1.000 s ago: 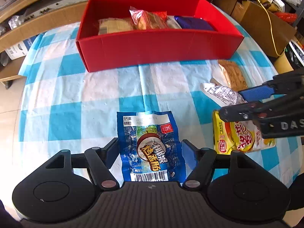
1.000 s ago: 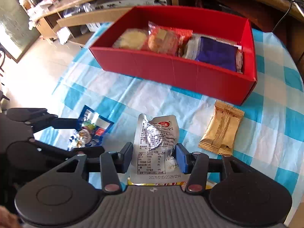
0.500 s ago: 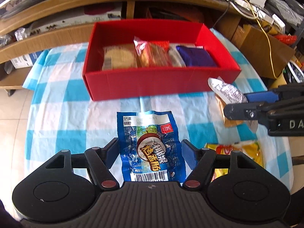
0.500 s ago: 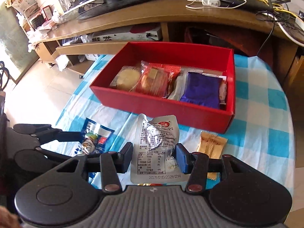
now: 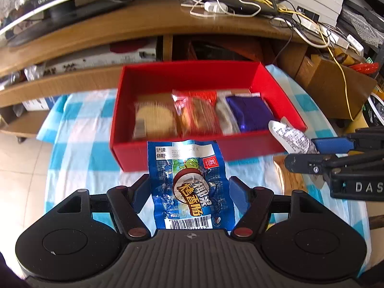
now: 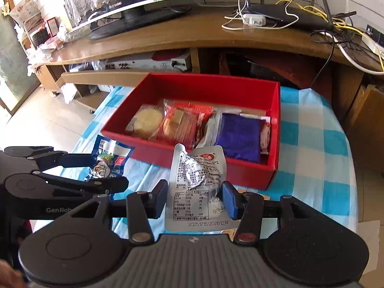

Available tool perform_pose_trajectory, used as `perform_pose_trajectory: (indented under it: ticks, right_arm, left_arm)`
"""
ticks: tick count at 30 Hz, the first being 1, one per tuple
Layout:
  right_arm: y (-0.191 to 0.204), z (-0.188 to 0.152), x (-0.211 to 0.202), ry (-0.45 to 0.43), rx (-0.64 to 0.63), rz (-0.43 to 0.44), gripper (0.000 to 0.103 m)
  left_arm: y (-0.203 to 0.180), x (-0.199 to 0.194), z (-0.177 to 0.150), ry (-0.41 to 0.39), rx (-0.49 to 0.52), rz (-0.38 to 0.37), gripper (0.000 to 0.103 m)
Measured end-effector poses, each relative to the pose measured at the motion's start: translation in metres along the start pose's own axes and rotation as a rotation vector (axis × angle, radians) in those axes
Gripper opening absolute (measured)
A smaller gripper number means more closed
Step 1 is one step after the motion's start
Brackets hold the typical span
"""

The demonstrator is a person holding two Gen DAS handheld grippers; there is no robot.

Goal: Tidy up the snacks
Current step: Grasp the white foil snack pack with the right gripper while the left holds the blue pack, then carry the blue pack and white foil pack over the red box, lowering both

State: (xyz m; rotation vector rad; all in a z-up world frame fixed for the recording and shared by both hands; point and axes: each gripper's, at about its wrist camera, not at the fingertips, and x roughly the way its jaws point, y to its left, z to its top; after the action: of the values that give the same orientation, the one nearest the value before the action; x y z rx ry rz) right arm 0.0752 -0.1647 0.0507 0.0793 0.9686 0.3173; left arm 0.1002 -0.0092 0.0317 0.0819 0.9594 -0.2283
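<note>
My left gripper (image 5: 189, 196) is shut on a blue snack packet (image 5: 184, 163), holding it by its sides above the table; its top edge overlaps the front wall of the red box (image 5: 252, 146). A silver printed packet (image 6: 196, 168) is clamped between the pads of my right gripper (image 6: 194, 196), also just in front of the red box (image 6: 247, 175). Inside the box lie a round cake packet (image 5: 153, 120), a red packet (image 5: 196, 115) and a purple packet (image 5: 249, 112). In the left wrist view the right gripper (image 5: 309, 154) is at the right with the silver packet (image 5: 290, 134).
The blue-and-white checked tablecloth (image 5: 79, 144) covers the table. A golden-brown packet (image 5: 288, 177) lies on it under the right gripper. Behind the box stands a wooden TV desk (image 5: 144, 24) with cables. A cardboard box (image 5: 336, 88) stands at the right.
Both grippers have risen off the table with their packets and tilted up toward the red box. The yellow packet on the table has dropped out of the left wrist view.
</note>
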Motion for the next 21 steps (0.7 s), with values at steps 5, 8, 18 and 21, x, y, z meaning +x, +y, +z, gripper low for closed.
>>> perform_pose_trajectory:
  ticks: [5,8,18,21]
  right_arm:
    - [-0.002,0.012,0.0,-0.027,0.01,-0.008,0.054]
    - [-0.004,0.02,0.0,-0.047,0.024,-0.008,0.054]
    - [-0.011,0.041,0.005,-0.076,0.044,-0.023,0.053]
    - [-0.015,0.047,0.009,-0.079,0.055,-0.028,0.053]
  left_arm:
    - [-0.002,0.001,0.016,-0.034,0.001,0.004,0.075]
    - [-0.003,0.003,0.024,-0.046,-0.002,0.008,0.075]
    - [-0.011,0.01,0.045,-0.078,0.008,0.022,0.075]
    - [-0.012,0.015,0.053,-0.081,0.004,0.025,0.075]
